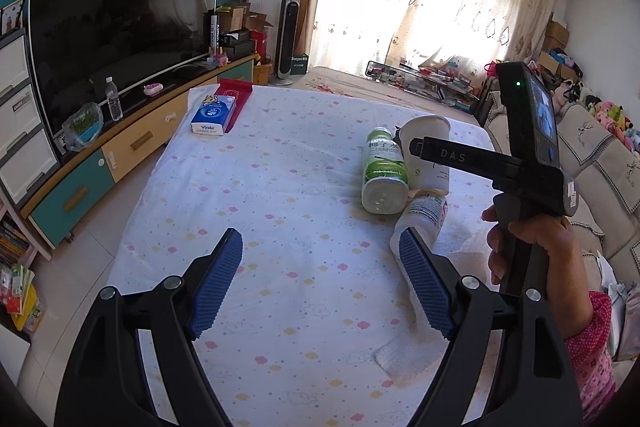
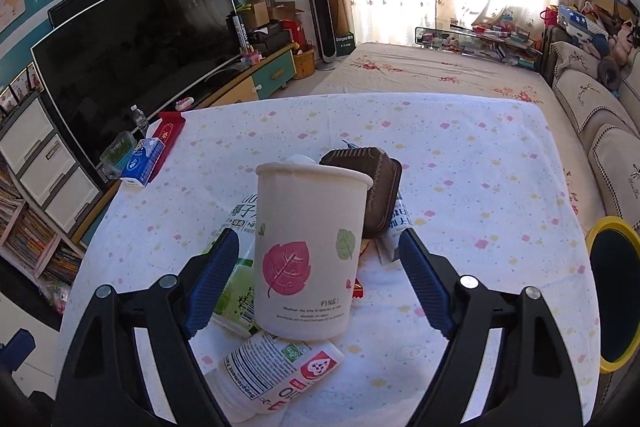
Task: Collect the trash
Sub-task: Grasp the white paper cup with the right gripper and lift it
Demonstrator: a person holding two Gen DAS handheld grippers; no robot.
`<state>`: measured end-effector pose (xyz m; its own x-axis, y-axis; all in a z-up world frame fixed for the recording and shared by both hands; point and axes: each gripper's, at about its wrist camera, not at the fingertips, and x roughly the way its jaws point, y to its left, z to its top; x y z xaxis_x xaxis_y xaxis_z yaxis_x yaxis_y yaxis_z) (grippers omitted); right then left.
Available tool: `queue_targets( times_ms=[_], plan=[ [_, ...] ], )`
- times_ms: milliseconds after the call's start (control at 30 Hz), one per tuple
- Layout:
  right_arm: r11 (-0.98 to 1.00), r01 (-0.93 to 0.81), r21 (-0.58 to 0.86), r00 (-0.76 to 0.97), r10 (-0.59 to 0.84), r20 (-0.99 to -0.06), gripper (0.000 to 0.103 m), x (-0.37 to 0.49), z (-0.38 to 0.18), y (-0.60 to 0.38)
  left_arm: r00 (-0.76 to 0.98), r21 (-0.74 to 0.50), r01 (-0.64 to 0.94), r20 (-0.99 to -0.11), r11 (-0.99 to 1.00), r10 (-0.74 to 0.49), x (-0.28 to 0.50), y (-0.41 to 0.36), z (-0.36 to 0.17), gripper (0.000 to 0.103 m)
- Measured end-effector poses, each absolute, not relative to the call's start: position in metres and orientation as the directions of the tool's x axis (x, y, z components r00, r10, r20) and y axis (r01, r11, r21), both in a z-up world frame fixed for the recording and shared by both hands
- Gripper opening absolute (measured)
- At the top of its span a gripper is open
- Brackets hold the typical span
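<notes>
So the table [image 2: 460, 155] with the cloud-print cloth is where all the trash sits, bunched in one pile near my side, and the yellow-rimmed bin [image 2: 612, 299] waits just off the right edge; from this angle I can't see anything in it, just dark. My right gripper [image 2: 316, 281] is spread wide with the paper cup [image 2: 310, 251] standing upright between the pads, but neither pad presses on it, so nothing's pinched. I'd guess the trick is to square up on the cup's middle and squeeze gently, since thin paper walls crush and it's leaning on the stuff around it. Can't see inside the cup from here. My left gripper [image 1: 322, 283] is spread too, holding nothing, hanging over bare cloth. Around the cup: a green coconut-water bottle [image 2: 234, 283] lying down, looks drained, a white supplement bottle [image 2: 276, 371] on its side, and a brown lidded box [image 2: 370, 187] behind.
</notes>
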<state>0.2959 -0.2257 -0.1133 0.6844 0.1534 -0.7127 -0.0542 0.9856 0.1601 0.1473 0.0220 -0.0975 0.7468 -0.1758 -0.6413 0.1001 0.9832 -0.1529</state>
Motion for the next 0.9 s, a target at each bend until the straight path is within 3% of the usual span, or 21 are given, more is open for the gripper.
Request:
queue_targets(
  times_ms=[100,233,600,900],
  plan=[
    [0.983,-0.052,0.177,0.67,0.165,-0.724,0.054,0.301,-0.119,-0.227,0.744,-0.154,0.102,-0.644,0.983,-0.178,0.149,0.023,-0.101,0.08],
    [0.984,-0.057,0.171,0.678,0.164,-0.717,0.05,0.297,-0.12,-0.225,0.74,-0.157,0.103,-0.648,0.982,-0.181,0.152,0.022,-0.104,0.08],
    [0.99,-0.033,0.137,0.765,0.113,-0.634,0.049,0.267,-0.088,-0.25,0.74,-0.143,0.123,-0.646,0.982,-0.187,0.153,0.01,-0.103,0.08],
    [0.99,0.112,0.085,0.79,-0.037,-0.613,0.05,0.246,-0.083,-0.333,0.733,-0.135,0.157,-0.648,0.978,-0.207,0.155,-0.011,-0.106,0.08]
  ],
)
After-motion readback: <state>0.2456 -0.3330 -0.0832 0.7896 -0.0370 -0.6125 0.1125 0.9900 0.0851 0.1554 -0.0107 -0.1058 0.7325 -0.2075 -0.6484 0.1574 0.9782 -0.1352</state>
